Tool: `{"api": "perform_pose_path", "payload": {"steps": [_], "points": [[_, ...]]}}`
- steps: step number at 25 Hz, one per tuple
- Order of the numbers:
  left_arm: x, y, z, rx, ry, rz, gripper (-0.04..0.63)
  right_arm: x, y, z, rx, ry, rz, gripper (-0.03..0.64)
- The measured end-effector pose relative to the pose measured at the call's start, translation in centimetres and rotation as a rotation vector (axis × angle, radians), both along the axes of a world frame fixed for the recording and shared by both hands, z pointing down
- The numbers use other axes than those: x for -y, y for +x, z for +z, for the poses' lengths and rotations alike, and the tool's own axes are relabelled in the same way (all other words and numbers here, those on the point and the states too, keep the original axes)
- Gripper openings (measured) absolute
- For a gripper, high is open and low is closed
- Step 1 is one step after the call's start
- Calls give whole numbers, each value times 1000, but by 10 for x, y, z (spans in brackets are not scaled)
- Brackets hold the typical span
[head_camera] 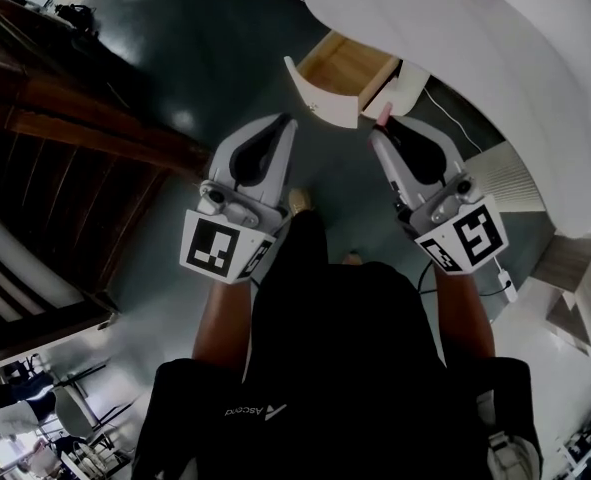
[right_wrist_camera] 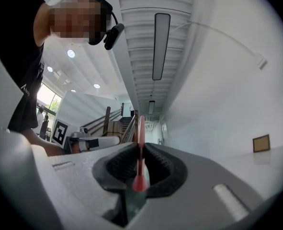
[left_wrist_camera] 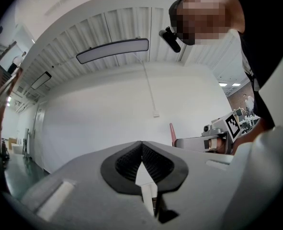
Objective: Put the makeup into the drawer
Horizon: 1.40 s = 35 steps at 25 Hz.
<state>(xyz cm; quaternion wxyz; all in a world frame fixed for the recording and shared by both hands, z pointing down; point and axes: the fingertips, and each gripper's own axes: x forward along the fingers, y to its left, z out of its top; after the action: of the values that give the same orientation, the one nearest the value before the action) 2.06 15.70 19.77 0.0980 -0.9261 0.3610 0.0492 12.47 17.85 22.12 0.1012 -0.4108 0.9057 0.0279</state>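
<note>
A thin pink makeup stick (right_wrist_camera: 141, 169) stands up between the jaws of my right gripper (right_wrist_camera: 141, 146), which is shut on it. In the head view its pink tip (head_camera: 384, 114) pokes out beyond the right gripper (head_camera: 380, 134), just below the open wooden drawer (head_camera: 347, 66) of the white desk (head_camera: 455, 38). My left gripper (head_camera: 288, 122) is level with it to the left, jaws shut with nothing between them (left_wrist_camera: 141, 144). The left gripper view also catches the pink stick (left_wrist_camera: 172, 132) off to the right.
The drawer's white front panel (head_camera: 320, 96) juts out toward me between the two grippers. A dark wooden stair rail (head_camera: 85, 133) runs along the left. A white cable (head_camera: 455, 118) trails down beside the desk. The floor is dark grey.
</note>
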Motion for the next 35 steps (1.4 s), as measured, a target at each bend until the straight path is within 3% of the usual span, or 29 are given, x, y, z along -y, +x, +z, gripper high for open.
{"api": "perform_pose_path", "payload": {"steps": [12,24,35], "points": [[144,-35,7,-14,13,84,11,136,-39,17,-123,-41,84,52],[267,-62,40,-5,-79,255,11,262,-76,54,-294,-129,178,51],[328,-65,82,-12,-146,268,11,331,-76,147,-564,-367,131,51]]}}
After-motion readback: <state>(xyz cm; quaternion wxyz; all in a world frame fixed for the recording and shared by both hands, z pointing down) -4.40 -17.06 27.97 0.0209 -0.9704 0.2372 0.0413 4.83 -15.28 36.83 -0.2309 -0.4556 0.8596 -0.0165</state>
